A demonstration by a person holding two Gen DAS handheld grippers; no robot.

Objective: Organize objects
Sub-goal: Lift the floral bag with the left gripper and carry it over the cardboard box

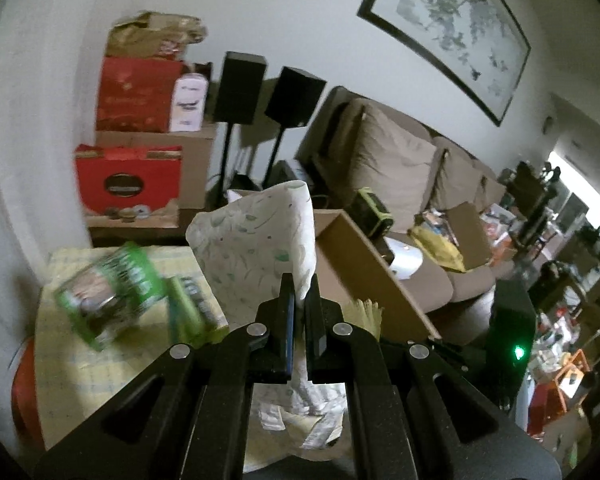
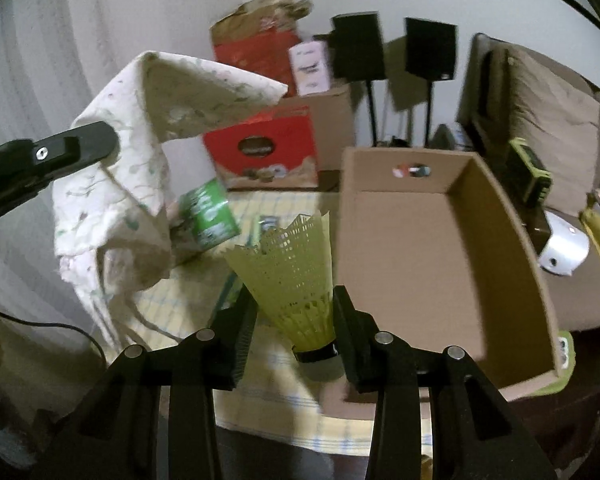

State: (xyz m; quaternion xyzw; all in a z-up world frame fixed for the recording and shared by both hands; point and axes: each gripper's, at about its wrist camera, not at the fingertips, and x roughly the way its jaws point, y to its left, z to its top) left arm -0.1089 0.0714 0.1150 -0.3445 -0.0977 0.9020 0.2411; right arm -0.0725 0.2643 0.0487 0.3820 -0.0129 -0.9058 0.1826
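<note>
the left gripper [image 1: 300, 292] is clenched tight on a soft white cloth [image 1: 260, 240] printed with pale green leaves, the fabric pinched thin between its black pads, rising in a loose peak ahead of the fingertips and hanging crumpled beneath the jaws. from the right wrist view the same cloth [image 2: 132, 184] drapes in heavy folds off the left gripper [image 2: 100, 140], up and to the left of the right one. the right gripper [image 2: 296, 300] grasps a yellow-green plastic shuttlecock [image 2: 296, 280] low on its perforated mesh skirt; its black-banded cork base sits back toward the wrist and the flared, jagged rim points forward (the left finger's ribbed pad looks a little off the skirt, the right finger close against it). just to the right of that gripper lies a shallow open cardboard box [image 2: 440, 264], smooth brown, with an oval hand hole in its far wall. ahead and left, partly hidden by the cloth, a glossy green packet [image 2: 210, 216] lies blurred on a pale yellow checked tablecloth [image 2: 260, 412]. beyond stand stacked red cartons [image 2: 264, 152] against plain cardboard, two black speakers on thin stands [image 2: 432, 48], and to the far right a brown sofa [image 2: 552, 120] with plump cushions. in the left wrist view a dark-framed picture [image 1: 456, 28] hangs above the sofa.
</note>
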